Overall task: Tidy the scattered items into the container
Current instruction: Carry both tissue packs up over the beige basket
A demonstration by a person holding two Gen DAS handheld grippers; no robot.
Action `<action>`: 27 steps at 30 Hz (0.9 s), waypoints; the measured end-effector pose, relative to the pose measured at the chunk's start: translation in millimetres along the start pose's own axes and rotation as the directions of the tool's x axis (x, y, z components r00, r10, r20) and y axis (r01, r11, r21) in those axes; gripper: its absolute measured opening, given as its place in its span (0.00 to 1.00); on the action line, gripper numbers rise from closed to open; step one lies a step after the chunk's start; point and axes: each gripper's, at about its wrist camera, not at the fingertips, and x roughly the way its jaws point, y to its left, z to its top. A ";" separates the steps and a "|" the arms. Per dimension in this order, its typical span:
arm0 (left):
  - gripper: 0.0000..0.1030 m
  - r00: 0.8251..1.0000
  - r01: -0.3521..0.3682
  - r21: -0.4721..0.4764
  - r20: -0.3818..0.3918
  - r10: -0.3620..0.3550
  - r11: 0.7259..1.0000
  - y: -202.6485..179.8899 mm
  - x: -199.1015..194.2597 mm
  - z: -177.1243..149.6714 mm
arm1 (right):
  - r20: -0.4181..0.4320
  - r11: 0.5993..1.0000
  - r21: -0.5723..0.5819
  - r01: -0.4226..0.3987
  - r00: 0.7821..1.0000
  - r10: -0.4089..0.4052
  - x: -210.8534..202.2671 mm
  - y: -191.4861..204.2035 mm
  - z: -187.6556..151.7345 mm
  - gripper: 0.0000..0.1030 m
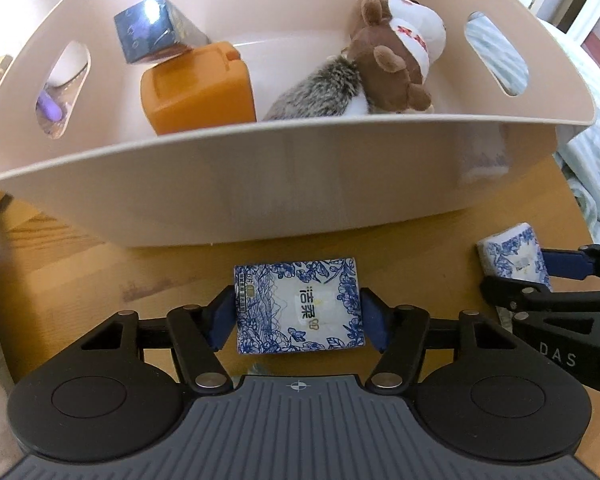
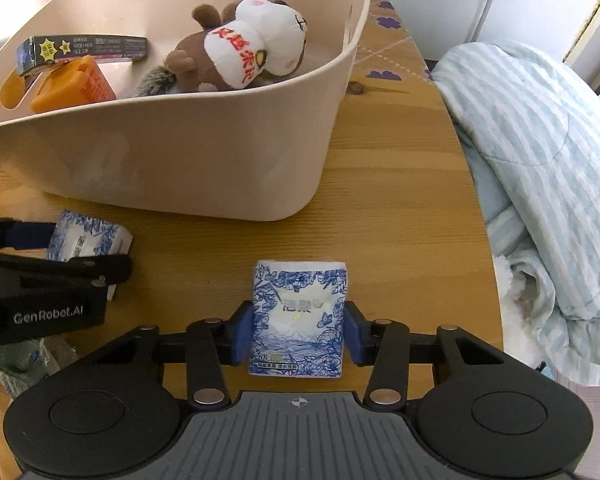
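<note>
Roughly, per view:
Left gripper: pads pressed on both sides of a tissue pack, lower centre, on the table.
Right gripper: clamped on a second tissue pack, lower centre.
Bin: upper frame, held a plush toy, orange box, dark carton.

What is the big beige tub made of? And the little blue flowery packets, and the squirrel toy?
The beige tub looks like smooth, matte moulded plastic with cut-out handles. The blue flowery packets seem to be paper tissues in thin glossy plastic wrap, which shines and crinkles. The squirrel toy looks like plush fabric, fuzzy all over.
</note>
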 end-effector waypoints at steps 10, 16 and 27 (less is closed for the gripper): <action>0.63 0.999 -0.014 -0.012 0.028 0.015 1.000 12.3 -17.0 -4.8 | 0.005 0.996 0.074 -0.046 0.999 0.046 -12.1 -5.0 -12.6 0.41; 0.63 0.998 -0.017 -0.009 0.061 0.018 1.000 -3.2 -34.9 -17.3 | 0.059 0.995 0.082 -0.054 0.997 0.050 -36.9 -7.1 -7.7 0.41; 0.63 0.984 0.032 -0.050 0.178 -0.023 0.998 8.0 -88.1 1.1 | 0.219 0.993 0.080 -0.084 0.974 0.065 -98.9 -10.0 17.2 0.41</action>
